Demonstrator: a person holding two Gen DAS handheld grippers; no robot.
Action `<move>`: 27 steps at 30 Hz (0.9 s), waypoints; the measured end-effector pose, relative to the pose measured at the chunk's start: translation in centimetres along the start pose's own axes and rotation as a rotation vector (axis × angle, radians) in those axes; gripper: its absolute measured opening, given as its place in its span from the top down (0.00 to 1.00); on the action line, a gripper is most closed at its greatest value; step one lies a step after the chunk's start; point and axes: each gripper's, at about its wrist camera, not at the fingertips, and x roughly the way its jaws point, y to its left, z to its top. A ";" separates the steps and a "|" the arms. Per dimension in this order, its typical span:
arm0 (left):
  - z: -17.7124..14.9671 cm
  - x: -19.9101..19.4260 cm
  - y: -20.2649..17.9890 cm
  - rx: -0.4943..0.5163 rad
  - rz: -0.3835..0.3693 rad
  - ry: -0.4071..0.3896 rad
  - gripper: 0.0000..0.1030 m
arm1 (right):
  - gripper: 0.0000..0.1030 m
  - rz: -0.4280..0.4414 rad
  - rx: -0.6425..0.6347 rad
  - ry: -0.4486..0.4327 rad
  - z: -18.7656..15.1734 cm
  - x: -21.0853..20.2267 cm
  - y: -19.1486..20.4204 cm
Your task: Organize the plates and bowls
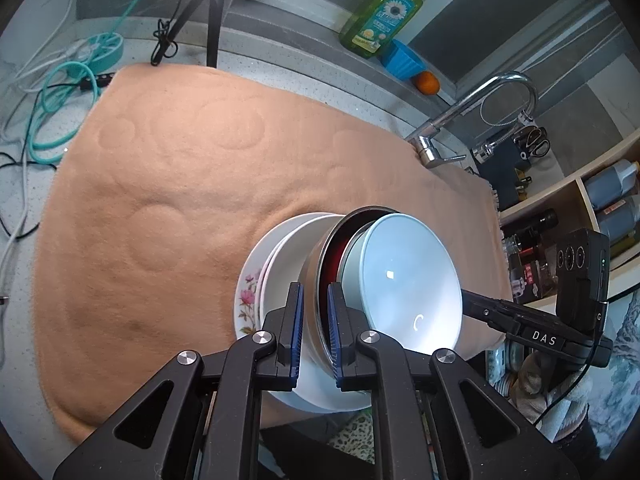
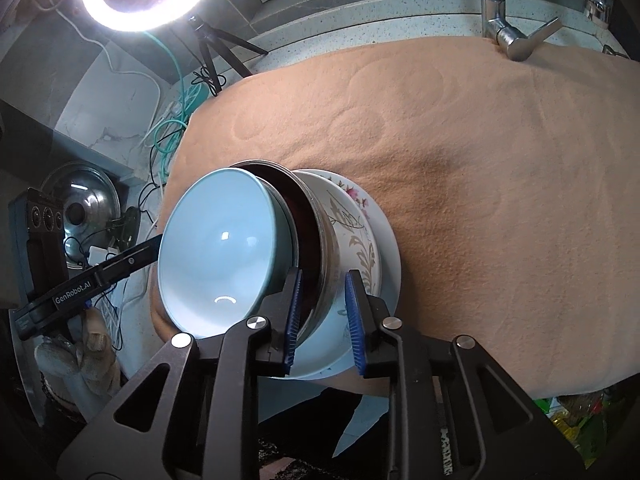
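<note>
A peach towel (image 1: 160, 200) covers the kitchen counter, with a faucet (image 1: 472, 120) at its far edge. The left gripper (image 1: 314, 332) pinches the steel bowl (image 1: 316, 272) rim; the right gripper (image 2: 322, 316) straddles that rim, seemingly not quite clamped. A blue bowl (image 2: 216, 248) nests inside, all atop stacked plates (image 2: 360, 240) at the towel's near edge.

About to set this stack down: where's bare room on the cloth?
The cloth lies bare from the stack out to the tripod, cables and faucet. It's crowded only at the near edge, where both tongs meet the stack.
</note>
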 end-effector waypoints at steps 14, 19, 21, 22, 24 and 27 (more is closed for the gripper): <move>-2.9 -1.6 -1.9 0.073 0.048 -0.029 0.90 | 0.62 -0.037 -0.048 -0.067 -2.6 -2.3 0.1; -4.2 -2.6 -2.8 0.090 0.062 -0.067 0.82 | 0.53 -0.061 -0.068 -0.102 -3.7 -3.1 0.3; -4.6 -2.8 -3.2 0.106 0.073 -0.079 0.80 | 0.51 -0.069 -0.077 -0.115 -4.1 -3.4 0.6; -4.8 -2.9 -3.5 0.117 0.085 -0.090 0.77 | 0.49 -0.072 -0.080 -0.124 -4.3 -3.6 0.7; -5.1 -3.3 -4.0 0.135 0.101 -0.113 0.70 | 0.43 -0.074 -0.085 -0.147 -4.7 -3.9 1.0; -5.4 -3.9 -5.0 0.170 0.128 -0.155 0.54 | 0.37 -0.094 -0.105 -0.192 -5.2 -4.7 1.7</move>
